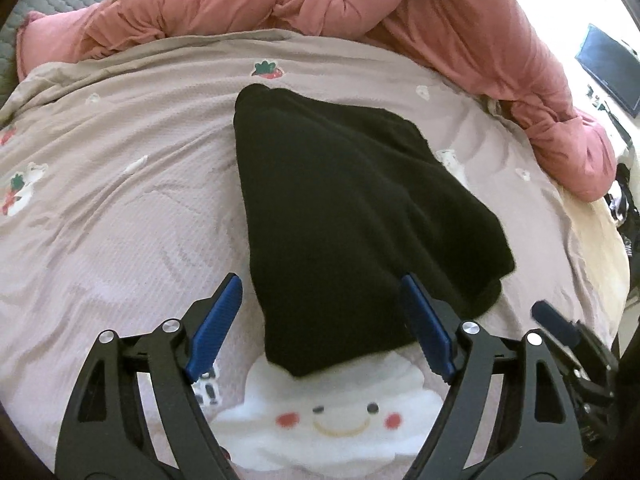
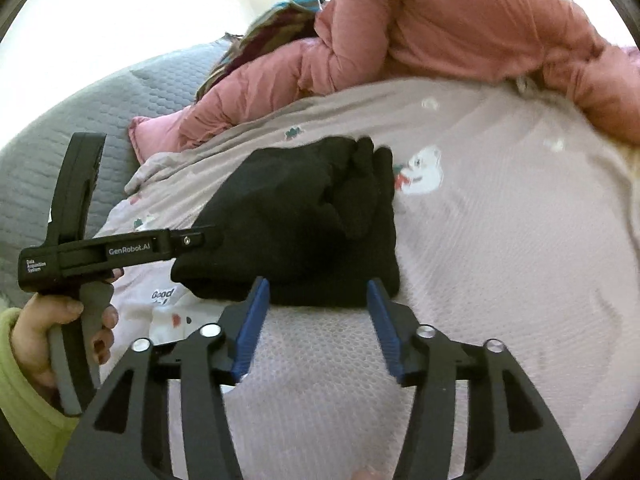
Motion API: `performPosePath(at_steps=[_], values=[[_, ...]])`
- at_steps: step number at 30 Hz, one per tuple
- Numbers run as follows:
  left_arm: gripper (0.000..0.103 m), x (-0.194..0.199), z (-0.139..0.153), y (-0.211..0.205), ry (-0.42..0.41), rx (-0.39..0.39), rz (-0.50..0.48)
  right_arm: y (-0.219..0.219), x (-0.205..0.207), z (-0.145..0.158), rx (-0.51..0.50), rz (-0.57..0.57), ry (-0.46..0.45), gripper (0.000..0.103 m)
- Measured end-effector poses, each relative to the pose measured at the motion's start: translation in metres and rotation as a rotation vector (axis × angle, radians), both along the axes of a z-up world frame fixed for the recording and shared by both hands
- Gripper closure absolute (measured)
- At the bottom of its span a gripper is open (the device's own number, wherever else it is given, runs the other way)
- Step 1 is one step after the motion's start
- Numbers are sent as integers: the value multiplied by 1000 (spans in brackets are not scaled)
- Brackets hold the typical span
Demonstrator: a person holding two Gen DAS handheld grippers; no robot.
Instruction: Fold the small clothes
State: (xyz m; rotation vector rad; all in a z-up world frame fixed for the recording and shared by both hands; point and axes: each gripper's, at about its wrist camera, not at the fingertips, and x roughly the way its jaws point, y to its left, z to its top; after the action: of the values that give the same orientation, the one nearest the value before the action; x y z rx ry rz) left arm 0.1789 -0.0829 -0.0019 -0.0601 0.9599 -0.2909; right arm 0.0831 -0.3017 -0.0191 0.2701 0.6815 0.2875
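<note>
A black garment (image 1: 352, 216) lies bunched and partly folded on a pale pink printed bed cover (image 1: 120, 208). My left gripper (image 1: 322, 284) is open, its blue pads either side of the garment's near end, just above it. In the right wrist view the same garment (image 2: 304, 224) lies ahead of my right gripper (image 2: 316, 286), which is open with its tips at the garment's near edge. The left gripper's body (image 2: 120, 248), held by a hand in a green sleeve, reaches the garment from the left. The right gripper's tip (image 1: 556, 320) shows at lower right in the left wrist view.
A rumpled salmon-pink duvet (image 1: 360, 4) is heaped along the far side of the bed. A grey quilted mattress (image 2: 60, 120) shows at far left. A dark monitor (image 1: 612, 68) stands off the bed at right. A white smiling print (image 1: 336, 412) lies under my left gripper.
</note>
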Motion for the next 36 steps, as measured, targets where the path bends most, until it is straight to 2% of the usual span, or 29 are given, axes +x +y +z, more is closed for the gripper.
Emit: performPosePath(at_steps=[3, 8, 12, 16, 36], values=[[20, -12, 6, 3, -21, 3, -1, 1, -9, 11, -45, -7, -41, 33], [16, -33, 18, 7, -51, 7, -16, 6, -19, 21, -123, -8, -86, 17], [10, -51, 28, 13, -84, 19, -18, 9, -30, 26, -164, -12, -112, 13], [10, -66, 35, 17, -106, 19, -10, 12, -37, 30, -187, -17, -136, 9], [10, -122, 45, 40, -189, 26, 66, 31, -76, 54, -284, -21, -254, 5]])
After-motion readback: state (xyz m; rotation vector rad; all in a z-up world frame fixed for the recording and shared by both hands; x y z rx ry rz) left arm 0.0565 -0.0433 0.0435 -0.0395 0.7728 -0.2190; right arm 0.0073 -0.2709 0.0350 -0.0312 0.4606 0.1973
